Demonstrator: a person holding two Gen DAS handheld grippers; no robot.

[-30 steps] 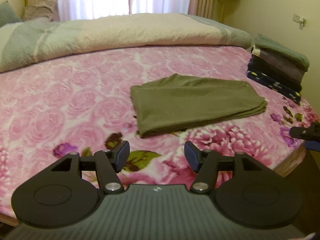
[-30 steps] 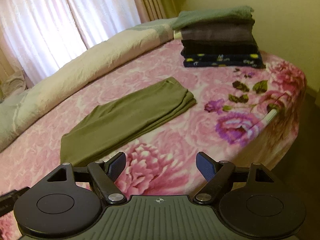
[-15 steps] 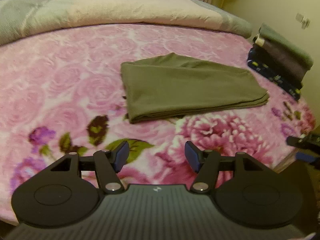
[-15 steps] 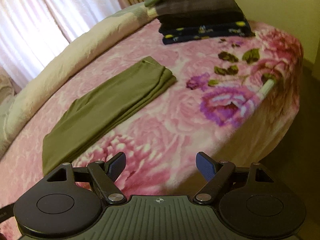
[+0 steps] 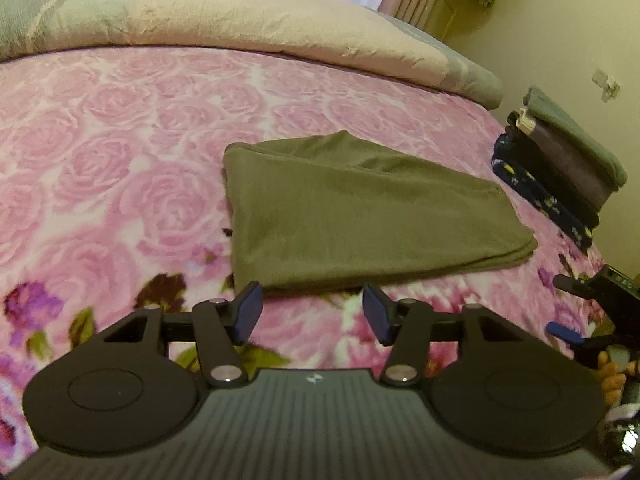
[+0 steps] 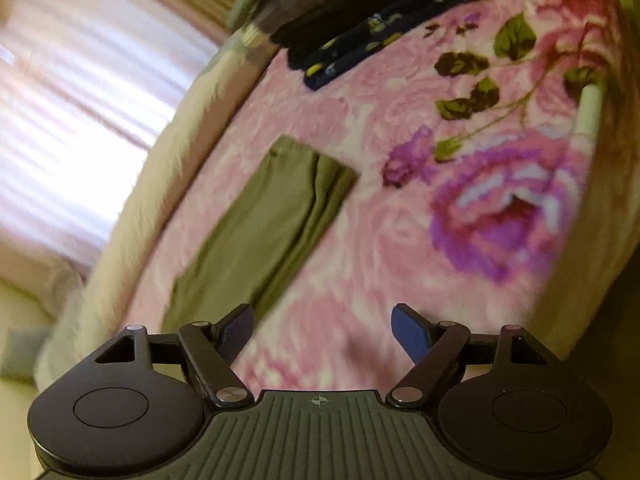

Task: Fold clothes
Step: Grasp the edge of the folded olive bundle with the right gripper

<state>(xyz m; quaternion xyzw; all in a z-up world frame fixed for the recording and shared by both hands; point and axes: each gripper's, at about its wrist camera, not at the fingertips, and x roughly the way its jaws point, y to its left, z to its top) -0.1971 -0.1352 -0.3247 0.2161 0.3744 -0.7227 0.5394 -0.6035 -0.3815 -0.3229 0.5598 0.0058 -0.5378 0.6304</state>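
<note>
An olive green garment (image 5: 360, 216) lies folded into a long flat strip on the pink floral bedspread (image 5: 120, 168). It also shows in the right wrist view (image 6: 264, 232), blurred. My left gripper (image 5: 312, 314) is open and empty, just short of the garment's near edge. My right gripper (image 6: 322, 334) is open and empty, above the bedspread (image 6: 400, 240) to the right of the garment's near end. The right gripper also shows at the right edge of the left wrist view (image 5: 580, 320).
A stack of folded clothes (image 5: 560, 176) sits at the bed's far right corner, also in the right wrist view (image 6: 360, 20). A rolled beige duvet (image 5: 240, 20) runs along the back. The bed's edge (image 6: 588, 160) drops off on the right.
Both grippers have moved in closer to the green garment. The right wrist view has tilted and blurred with motion. Both grippers stayed open.
</note>
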